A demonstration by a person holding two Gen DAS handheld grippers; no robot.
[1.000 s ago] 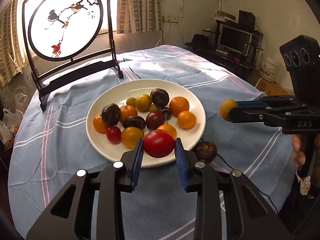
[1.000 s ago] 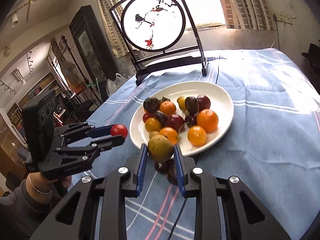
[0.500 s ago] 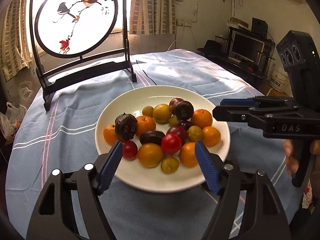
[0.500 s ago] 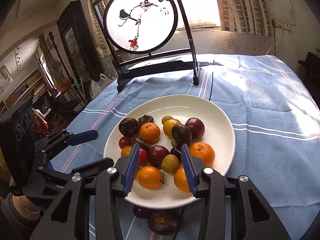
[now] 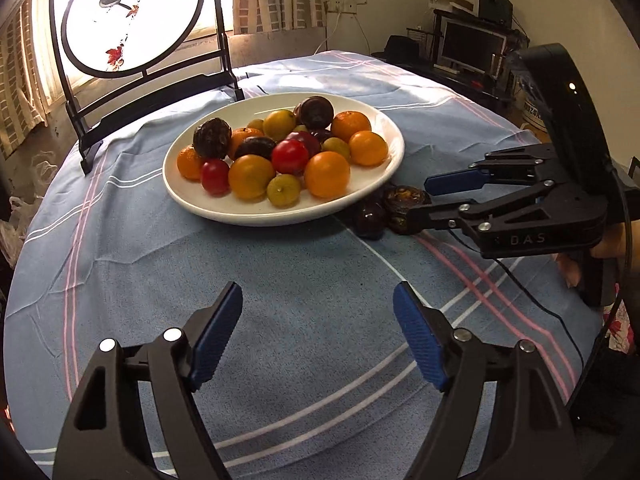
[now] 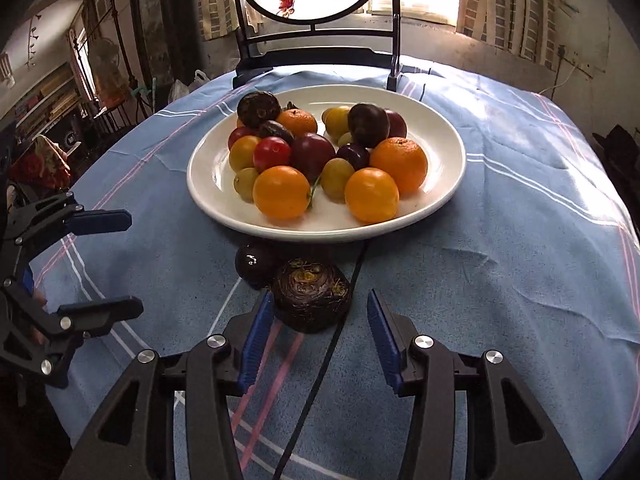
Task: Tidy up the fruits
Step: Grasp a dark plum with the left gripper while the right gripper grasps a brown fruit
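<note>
A white plate (image 5: 384, 120) (image 6: 440, 136) on the blue tablecloth holds several oranges, red tomatoes, yellow-green fruits and dark purple fruits. Two dark fruits lie on the cloth beside the plate: a mangosteen (image 6: 311, 295) (image 5: 404, 200) and a smaller dark plum (image 6: 254, 261) (image 5: 370, 218). My left gripper (image 5: 318, 334) is open and empty, low over the cloth in front of the plate. My right gripper (image 6: 320, 338) is open and empty, its fingers either side of the mangosteen, just short of it. It also shows in the left wrist view (image 5: 440, 196).
A black framed round screen with a bird painting (image 5: 132, 12) stands on the table behind the plate. A thin black cable (image 6: 320, 376) runs across the cloth under the right gripper. A desk with a monitor (image 5: 472, 46) stands beyond the table.
Both grippers let their fruits go onto the plate, opened and drew back from it. The right gripper has dropped low, in front of the mangosteen on the cloth.
</note>
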